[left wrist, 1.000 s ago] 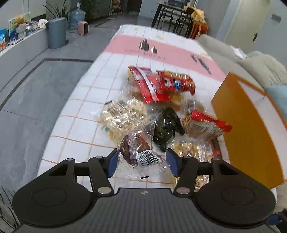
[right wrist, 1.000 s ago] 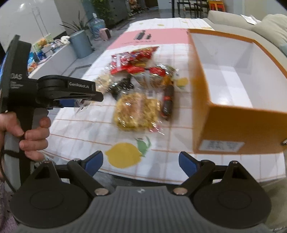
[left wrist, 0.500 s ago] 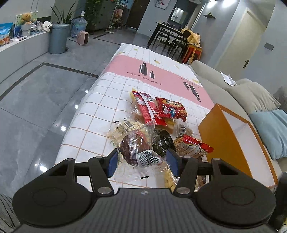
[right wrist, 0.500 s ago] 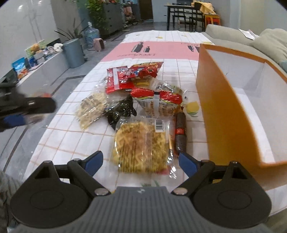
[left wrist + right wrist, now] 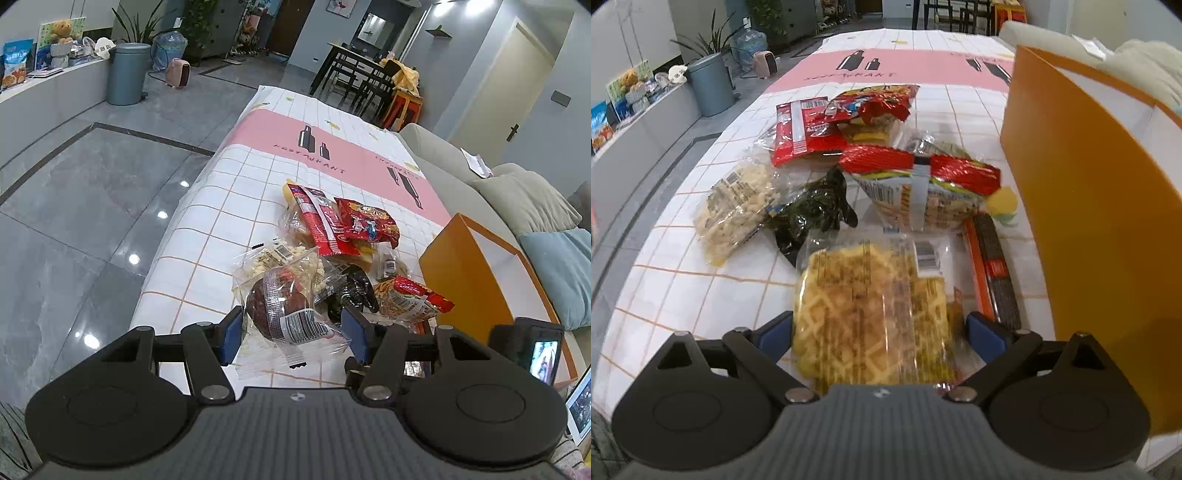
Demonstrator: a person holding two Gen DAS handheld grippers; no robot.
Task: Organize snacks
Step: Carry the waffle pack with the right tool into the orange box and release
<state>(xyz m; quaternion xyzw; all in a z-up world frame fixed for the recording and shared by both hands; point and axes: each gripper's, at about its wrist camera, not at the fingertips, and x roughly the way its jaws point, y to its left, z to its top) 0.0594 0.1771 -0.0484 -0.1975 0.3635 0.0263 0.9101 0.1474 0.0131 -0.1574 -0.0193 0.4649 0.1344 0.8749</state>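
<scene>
My left gripper is shut on a clear-wrapped brown bun and holds it above the near end of the table. Below it lies the snack pile: a white puffed-snack bag, a dark packet and red bags. My right gripper is open and low over a waffle packet, whose near end lies between the blue pads without being pressed. An open orange box stands right of the pile, seen also in the left wrist view.
A sausage stick lies between the waffle packet and the box wall. A red-topped noodle-snack bag sits just beyond. The checked tablecloth drops off at the left edge. A sofa with cushions stands behind the box.
The left gripper rose and drew back with the bun, so the table looks farther off. The right gripper moved forward and down over the waffle packet; the left gripper left its view.
</scene>
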